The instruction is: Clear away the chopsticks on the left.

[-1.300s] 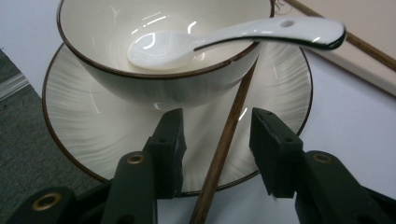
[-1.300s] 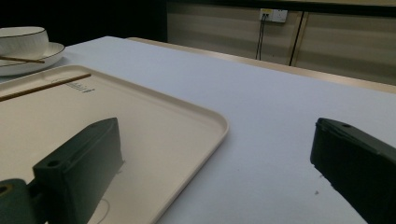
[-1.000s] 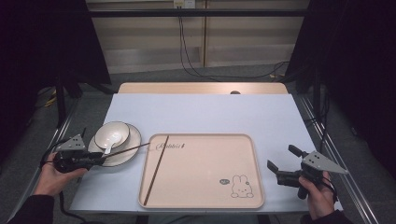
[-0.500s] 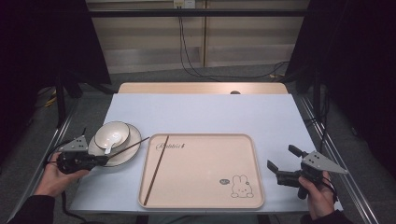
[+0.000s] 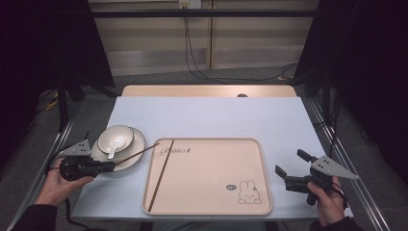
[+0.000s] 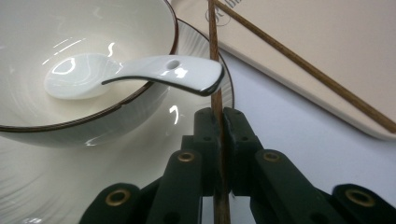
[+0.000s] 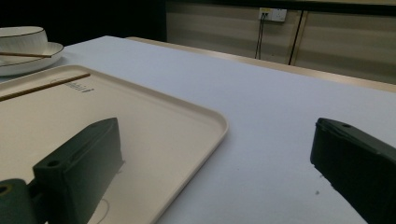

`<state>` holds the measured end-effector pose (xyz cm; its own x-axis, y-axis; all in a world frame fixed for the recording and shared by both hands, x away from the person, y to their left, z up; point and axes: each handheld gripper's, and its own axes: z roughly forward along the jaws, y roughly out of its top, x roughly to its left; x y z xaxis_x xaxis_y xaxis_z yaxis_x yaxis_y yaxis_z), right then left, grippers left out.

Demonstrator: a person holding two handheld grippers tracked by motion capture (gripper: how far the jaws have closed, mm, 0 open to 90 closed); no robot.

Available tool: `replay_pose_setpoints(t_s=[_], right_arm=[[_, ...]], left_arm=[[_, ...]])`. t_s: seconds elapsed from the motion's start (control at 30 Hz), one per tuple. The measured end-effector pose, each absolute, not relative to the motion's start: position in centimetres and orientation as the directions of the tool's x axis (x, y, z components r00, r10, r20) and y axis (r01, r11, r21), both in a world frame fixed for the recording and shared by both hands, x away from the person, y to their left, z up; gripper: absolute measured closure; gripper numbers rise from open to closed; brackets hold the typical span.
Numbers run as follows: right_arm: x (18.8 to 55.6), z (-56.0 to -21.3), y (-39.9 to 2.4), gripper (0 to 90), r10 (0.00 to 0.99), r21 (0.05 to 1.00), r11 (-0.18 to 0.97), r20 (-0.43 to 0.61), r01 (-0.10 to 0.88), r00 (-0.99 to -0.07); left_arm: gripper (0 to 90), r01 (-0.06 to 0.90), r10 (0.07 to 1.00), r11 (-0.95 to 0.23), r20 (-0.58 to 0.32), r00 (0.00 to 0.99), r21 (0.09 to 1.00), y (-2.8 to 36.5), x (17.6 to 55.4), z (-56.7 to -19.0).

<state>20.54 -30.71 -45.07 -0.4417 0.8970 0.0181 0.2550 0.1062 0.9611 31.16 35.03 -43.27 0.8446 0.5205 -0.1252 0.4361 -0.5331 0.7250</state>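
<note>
The left gripper (image 6: 219,116) is clamped on one chopstick (image 6: 215,70) that slants over the plate (image 5: 134,155) toward the tray (image 5: 250,159), where the second chopstick (image 5: 161,174) lies, while the right gripper (image 5: 291,169), jaws wide, holds nothing beside the tray.

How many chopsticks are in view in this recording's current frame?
2. One chopstick lies along the tray's left side; the other chopstick is clamped in the left gripper, reaching over the plate.
</note>
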Motion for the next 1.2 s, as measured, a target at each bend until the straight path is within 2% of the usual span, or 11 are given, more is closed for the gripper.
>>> replay_pose_setpoints(t_s=[0.37,0.97,1.2], right_arm=[[20.5,-45.1,-30.7,1.7,0.894,0.961,0.109,0.017,0.256,-0.447],[20.5,-45.0,-30.7,1.8,0.894,0.962,0.109,0.015,0.251,-0.447],[20.5,-45.0,-30.6,1.8,0.894,0.961,0.109,0.016,0.253,-0.449]], left_arm=[[85.1,0.530,0.566,-0.447,-0.230,0.791,0.721,34.0,29.8,-43.1],[85.0,0.570,0.593,-0.379,-0.282,0.754,0.729,30.0,26.8,-41.5],[85.1,0.595,0.639,-0.329,-0.291,0.712,0.733,28.6,25.6,-41.2]])
